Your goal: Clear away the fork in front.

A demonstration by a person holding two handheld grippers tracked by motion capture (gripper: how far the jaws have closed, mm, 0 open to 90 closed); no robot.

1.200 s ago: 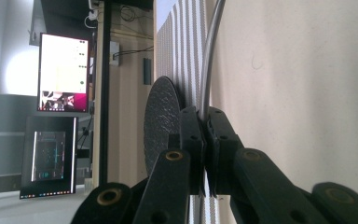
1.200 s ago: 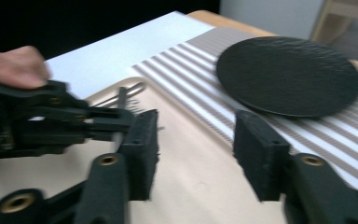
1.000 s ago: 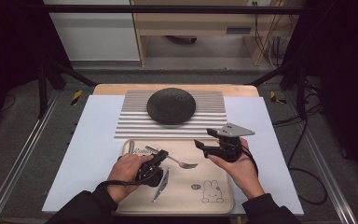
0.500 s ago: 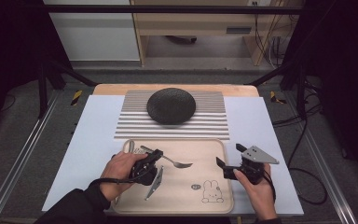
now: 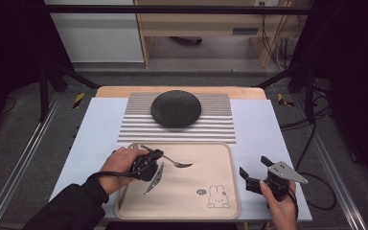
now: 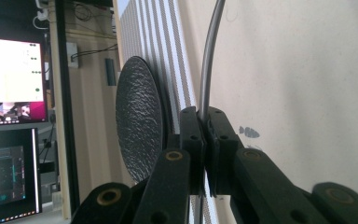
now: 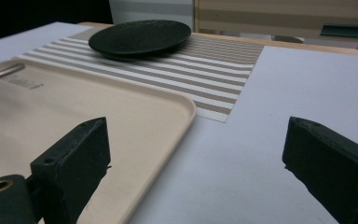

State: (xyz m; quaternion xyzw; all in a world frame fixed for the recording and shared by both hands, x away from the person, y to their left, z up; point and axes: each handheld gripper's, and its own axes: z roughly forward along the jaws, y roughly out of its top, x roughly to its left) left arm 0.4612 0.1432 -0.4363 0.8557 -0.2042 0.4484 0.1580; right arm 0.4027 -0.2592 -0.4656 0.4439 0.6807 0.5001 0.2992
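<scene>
Since the earlier frames the right gripper (image 5: 254, 178) has swung away from above the tray (image 5: 220, 158), out past its right edge and down toward the near right part of the white table cover (image 5: 263, 129), and its jaws have just been opening with nothing between them; they now stand wide apart, released, and the right gripper view looks between them at the tray's corner and the bare cover; the left gripper (image 5: 157, 155) has barely shifted over the tray's left part, and the spoon (image 5: 172, 160) has come along with it; in the high view the spoon's bowl points right, over the tray's upper left area, with its handle running back into the jaws; the left gripper view shows those jaws clenched on the thin metal handle (image 6: 206, 79), which rises between the pads; whether the bowl touches the tray I cannot tell; a person's left hand (image 5: 120, 163) wraps that gripper, the right hand (image 5: 278, 203) holds the other; beyond the tray lies the striped mat (image 5: 211, 127) with the black plate (image 5: 176, 109) on it, well apart from both grippers; a small rabbit drawing (image 5: 216, 196) marks the tray's near right corner.
</scene>
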